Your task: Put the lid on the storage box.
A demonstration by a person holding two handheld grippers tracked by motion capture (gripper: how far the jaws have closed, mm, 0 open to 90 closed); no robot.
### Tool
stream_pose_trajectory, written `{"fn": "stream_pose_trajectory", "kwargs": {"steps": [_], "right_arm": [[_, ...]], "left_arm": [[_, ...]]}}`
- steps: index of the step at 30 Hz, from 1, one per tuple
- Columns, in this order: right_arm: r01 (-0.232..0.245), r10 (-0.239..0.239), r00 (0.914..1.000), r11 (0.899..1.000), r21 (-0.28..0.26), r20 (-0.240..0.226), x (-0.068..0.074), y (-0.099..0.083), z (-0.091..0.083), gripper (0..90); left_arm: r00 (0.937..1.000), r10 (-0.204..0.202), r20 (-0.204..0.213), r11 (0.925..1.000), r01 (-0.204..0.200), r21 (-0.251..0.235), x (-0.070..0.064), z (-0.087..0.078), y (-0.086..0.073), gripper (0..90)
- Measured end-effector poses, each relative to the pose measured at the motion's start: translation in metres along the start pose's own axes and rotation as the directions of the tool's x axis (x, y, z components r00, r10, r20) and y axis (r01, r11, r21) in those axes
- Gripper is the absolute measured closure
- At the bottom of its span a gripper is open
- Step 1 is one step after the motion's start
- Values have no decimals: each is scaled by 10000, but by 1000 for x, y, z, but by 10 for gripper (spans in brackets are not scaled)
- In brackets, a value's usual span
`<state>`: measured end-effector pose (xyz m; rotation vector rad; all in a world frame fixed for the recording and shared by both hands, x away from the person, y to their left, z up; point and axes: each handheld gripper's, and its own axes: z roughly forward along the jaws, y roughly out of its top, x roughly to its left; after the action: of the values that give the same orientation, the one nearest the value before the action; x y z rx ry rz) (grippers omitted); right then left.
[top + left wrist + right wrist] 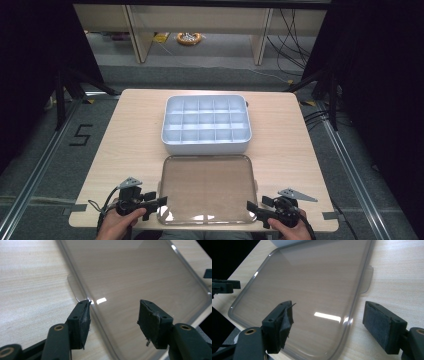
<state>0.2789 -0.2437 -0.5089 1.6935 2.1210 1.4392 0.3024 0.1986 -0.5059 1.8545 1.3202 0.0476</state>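
A clear, smoky plastic lid (207, 186) lies flat on the wooden table (130, 130) near its front edge. Behind it stands a white box (206, 125) divided into several compartments, all empty. My left gripper (161, 202) is open at the lid's front left corner; its jaws straddle the lid's (140, 272) left rim, just behind the small side tab (73, 285). My right gripper (253, 208) is open at the front right corner, its jaws either side of the lid's (307, 282) right rim, below the tab (367, 277). Neither holds anything.
The table's front edge runs just under both hands. Bare wood lies left and right of the lid and box. Beyond the table are grey floor, cables (295, 35), black stand legs (75, 85) and a yellow roll (189, 38).
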Motion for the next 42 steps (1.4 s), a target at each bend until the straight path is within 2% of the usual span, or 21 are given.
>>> {"fn": "stream_pose_trajectory", "kwargs": {"steps": [4, 5, 8, 10, 13, 14, 18, 20, 22, 23, 24, 25, 26, 29, 30, 35, 36, 38, 39, 40, 42], "right_arm": [[-320, 320, 9994, 9995, 15, 122, -1, 1, 1, 274], [57, -56, 9998, 10000, -17, 190, -5, 2, 3, 291], [-488, 489, 9987, 9988, -51, 173, -7, 3, 6, 338], [-263, 264, 9994, 9996, -56, 243, -11, 4, 8, 344], [-983, 981, 9950, 9951, 71, 191, -10, 6, 12, 371], [-646, 645, 9978, 9979, 38, 151, -14, 7, 14, 380], [-1188, 1188, 9928, 9929, -37, 118, -14, 9, 20, 397], [-2336, 2335, 9723, 9723, -79, -48, -10, 8, 18, 420], [-2197, 2188, 9752, 9752, -260, -325, -19, 5, 17, 453], [-3031, 3021, 9521, 9528, -165, -468, -16, 4, 14, 472], [-2757, 2733, 9600, 9606, -349, -610, -20, 2, 15, 488], [-3247, 3232, 9446, 9456, -200, -569, -17, 2, 13, 507], [-3002, 2997, 9536, 9537, -169, -278, -19, 2, 12, 519], [-3676, 3666, 9277, 9300, -15, -707, -19, 0, 11, 555], [-3341, 3321, 9397, 9425, -118, -820, -22, -1, 13, 568], [-3424, 3408, 9362, 9395, -47, -866, -20, 0, 11, 625], [-3010, 2985, 9505, 9534, -182, -865, -24, -1, 10, 649], [-3170, 3158, 9431, 9484, 53, -1040, -23, -4, 10, 649], [-2868, 2848, 9517, 9580, -15, -1149, -26, -7, 13, 663], [-3236, 3235, 9383, 9460, 199, -1224, -22, -6, 13, 655], [-3378, 3374, 9282, 9409, 252, -1569, -16, -4, 11, 649]], "left_arm": [[9998, -119, -155, 9999, 121, 121, 2, 5, 0, 474], [9999, -107, -99, 9997, 110, 225, 3, 7, 1, 482], [9997, 47, -259, 9994, -38, 344, 1, 11, 2, 487], [9992, -130, -374, 9998, 137, 170, 0, 13, 4, 483], [9990, -95, -426, 9999, 99, 99, 1, 14, 4, 503], [9993, -49, -383, 9998, 58, 214, 2, 14, 5, 501], [9992, -21, -411, 9998, 29, 197, 2, 14, 6, 498], [9985, 173, -521, 9997, -164, 182, -1, 14, 3, 497], [9981, 122, -605, 9999, -118, 69, -2, 14, 2, 491], [9981, 103, -603, 9999, -99, 64, -2, 14, 2, 489], [9985, 198, -515, 9997, -192, 134, -2, 13, 1, 489], [9984, 191, -541, 9998, -186, 89, -2, 13, 1, 489], [9984, 191, -541, 9998, -186, 89, -2, 13, 1, 489], [9991, -26, -426, 10000, 23, -72, -3, 13, 0, 487], [9989, 110, -451, 9999, -106, 90, -1, 12, 0, 486], [9991, 272, -317, 9995, -266, 179, -1, 10, -2, 482], [9997, -85, -239, 9999, 84, -59, -2, 12, -2, 478], [9997, -146, -185, 9999, 145, -66, -1, 12, -2, 480], [9997, -133, -184, 9999, 131, -56, -1, 11, -2, 481], [9997, 181, -184, 9997, -178, 188, 1, 10, -2, 480], [9998, 2, -200, 10000, -2, -34, -1, 11, -3, 479]]}}
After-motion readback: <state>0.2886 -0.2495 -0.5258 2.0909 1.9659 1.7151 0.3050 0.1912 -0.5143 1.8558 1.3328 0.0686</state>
